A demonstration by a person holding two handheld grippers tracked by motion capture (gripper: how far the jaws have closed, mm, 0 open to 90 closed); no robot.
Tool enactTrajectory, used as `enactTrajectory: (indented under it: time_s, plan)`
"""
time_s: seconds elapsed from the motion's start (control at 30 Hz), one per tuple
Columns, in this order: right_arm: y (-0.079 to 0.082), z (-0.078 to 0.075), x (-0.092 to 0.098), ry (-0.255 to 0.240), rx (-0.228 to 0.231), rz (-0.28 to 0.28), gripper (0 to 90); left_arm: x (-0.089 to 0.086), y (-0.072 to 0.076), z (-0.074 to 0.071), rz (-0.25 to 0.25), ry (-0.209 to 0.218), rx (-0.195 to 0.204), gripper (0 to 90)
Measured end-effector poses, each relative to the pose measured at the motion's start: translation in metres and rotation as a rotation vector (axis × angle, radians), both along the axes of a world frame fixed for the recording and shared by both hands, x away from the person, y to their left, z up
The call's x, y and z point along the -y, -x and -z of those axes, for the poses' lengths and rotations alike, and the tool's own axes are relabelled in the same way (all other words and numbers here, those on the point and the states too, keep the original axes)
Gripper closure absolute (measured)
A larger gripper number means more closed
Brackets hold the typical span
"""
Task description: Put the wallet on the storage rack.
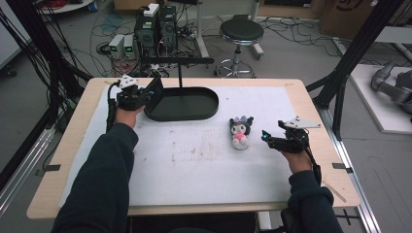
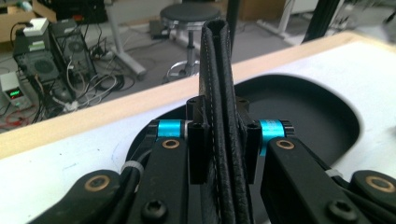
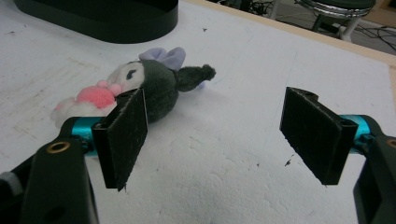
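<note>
High view: left gripper (image 1: 154,92) clamps black leather-like flap (image 1: 156,91) upright at left end of black oval tray (image 1: 194,112). Plush toy (image 1: 240,131) lies on white mat (image 1: 194,160), apart from tray, just left of right gripper (image 1: 266,136).

Left gripper view: jaws pinch stitched flap (image 2: 219,93), tray behind.

Right gripper view: right gripper (image 3: 212,135) wide, empty, toy (image 3: 140,88) just beyond one jaw.

Judgement: flap grip done; toy pickup and placement in tray not started.

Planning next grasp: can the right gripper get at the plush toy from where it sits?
Probably yes. The right gripper is open, the plush toy lies just beside it, with bare white mat between them.
</note>
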State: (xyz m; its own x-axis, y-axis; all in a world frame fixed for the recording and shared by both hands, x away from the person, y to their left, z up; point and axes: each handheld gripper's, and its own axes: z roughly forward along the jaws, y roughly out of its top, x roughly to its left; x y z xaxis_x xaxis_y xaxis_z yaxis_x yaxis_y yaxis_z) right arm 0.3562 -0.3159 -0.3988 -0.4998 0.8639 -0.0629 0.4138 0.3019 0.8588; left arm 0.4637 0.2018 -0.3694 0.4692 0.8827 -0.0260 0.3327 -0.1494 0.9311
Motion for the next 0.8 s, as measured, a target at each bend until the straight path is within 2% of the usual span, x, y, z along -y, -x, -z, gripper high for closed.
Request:
enactTrajectory:
  time_s: [0.1, 0.2, 0.27, 0.3, 0.37, 0.43, 0.5, 0.6, 0.63, 0.67, 0.7, 0.73, 0.77, 0.8]
  plan:
    - [0.000, 0.000, 0.001, -0.010, -0.004, 0.001, 23.6, 0.006, -0.013, 0.010, -0.020, -0.036, -0.019, 78.4]
    - [-0.001, 0.001, 0.001, -0.011, -0.004, 0.000, 23.6, 0.009, -0.026, 0.016, -0.062, -0.035, -0.007, 78.5]
    - [-0.001, 0.001, 0.001, -0.013, -0.006, 0.001, 23.6, 0.011, -0.033, 0.020, -0.073, -0.065, -0.010, 78.5]
    - [-0.001, 0.001, 0.001, -0.013, -0.007, 0.001, 23.6, 0.011, -0.033, 0.020, -0.073, -0.065, -0.010, 78.6]
    - [-0.001, 0.001, 0.001, -0.014, -0.008, 0.001, 23.6, 0.014, -0.042, 0.025, -0.094, -0.085, -0.017, 78.5]
    - [-0.001, 0.001, 0.001, -0.013, -0.005, -0.001, 23.6, 0.015, -0.045, 0.027, -0.095, -0.096, -0.015, 78.6]
    - [-0.001, 0.001, 0.001, -0.013, -0.006, 0.000, 23.6, 0.019, -0.051, 0.031, -0.100, -0.134, -0.029, 78.6]
    - [-0.001, 0.001, 0.001, -0.014, -0.006, 0.000, 23.6, 0.022, -0.052, 0.037, -0.111, -0.163, -0.058, 78.2]
    - [-0.001, 0.001, 0.001, -0.015, -0.006, 0.001, 23.6, 0.022, -0.052, 0.037, -0.111, -0.163, -0.058, 77.7]
    - [-0.001, 0.001, 0.001, -0.014, -0.007, -0.001, 23.6, 0.024, -0.052, 0.038, -0.110, -0.154, -0.085, 76.3]
    - [0.000, 0.000, 0.001, -0.013, -0.006, -0.001, 23.6, 0.025, -0.051, 0.038, -0.111, -0.127, -0.093, 71.7]
    - [0.000, 0.000, 0.001, -0.013, -0.006, -0.002, 23.7, 0.025, -0.051, 0.038, -0.111, -0.127, -0.093, 64.6]
    - [0.000, 0.000, 0.001, -0.013, -0.006, -0.002, 23.7, 0.025, -0.050, 0.036, -0.108, -0.106, -0.100, 64.6]
    - [0.000, 0.000, 0.001, -0.015, -0.003, -0.001, 23.6, 0.026, -0.047, 0.031, -0.092, -0.085, -0.102, 59.8]
